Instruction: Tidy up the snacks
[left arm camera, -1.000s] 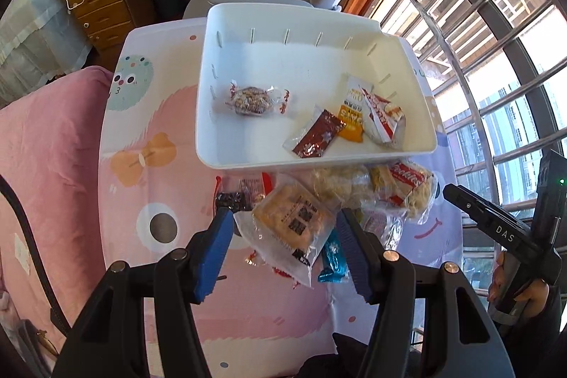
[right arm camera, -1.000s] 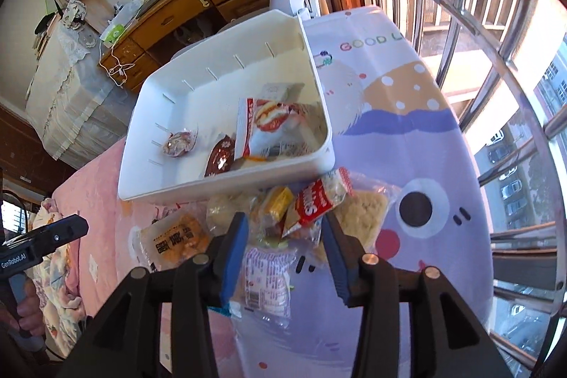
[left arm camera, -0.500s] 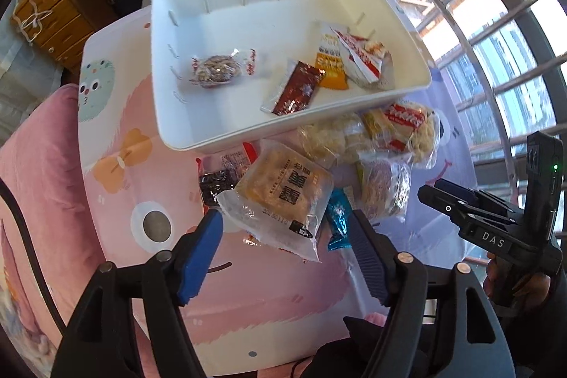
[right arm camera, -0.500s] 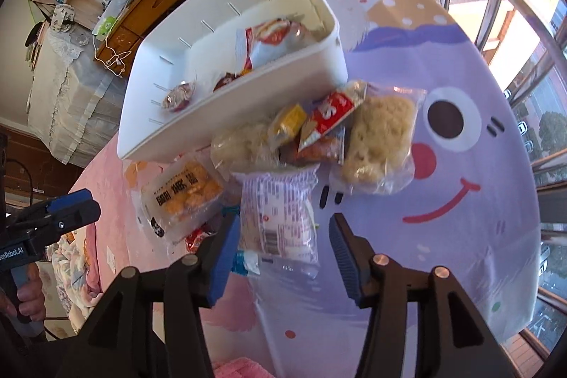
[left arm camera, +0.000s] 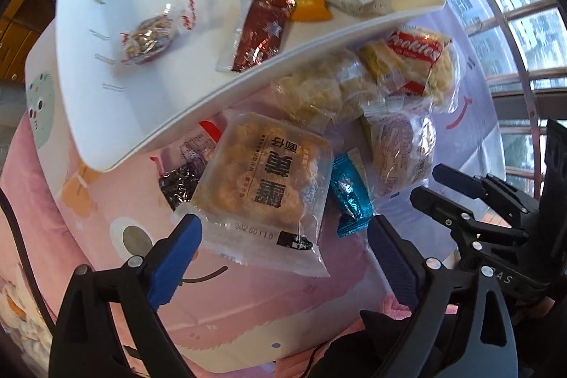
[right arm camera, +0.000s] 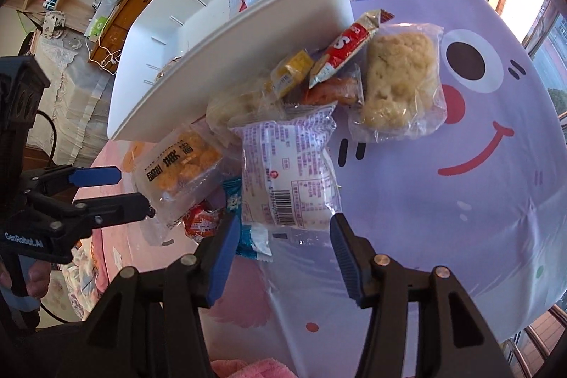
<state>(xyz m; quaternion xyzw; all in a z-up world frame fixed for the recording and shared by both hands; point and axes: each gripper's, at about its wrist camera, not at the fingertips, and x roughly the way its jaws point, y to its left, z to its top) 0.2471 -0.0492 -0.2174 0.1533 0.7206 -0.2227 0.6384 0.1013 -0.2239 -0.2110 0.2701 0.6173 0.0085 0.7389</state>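
Left gripper (left arm camera: 283,236): jaws wide, empty, straddling the near edge of the biscuit packet (left arm camera: 269,186).
Right gripper (right arm camera: 281,232): jaws wide, empty, at the near end of the purple-printed packet (right arm camera: 290,172).
White bin (left arm camera: 226,94): the landmark; holds a few snacks, among them a brown sachet (left arm camera: 258,34).
The loose pile lies on the worktop (right arm camera: 460,201) against the bin's near wall.
Advice: close on each packet's flat sealed edge, lift clear of neighbours, carry over the wall.
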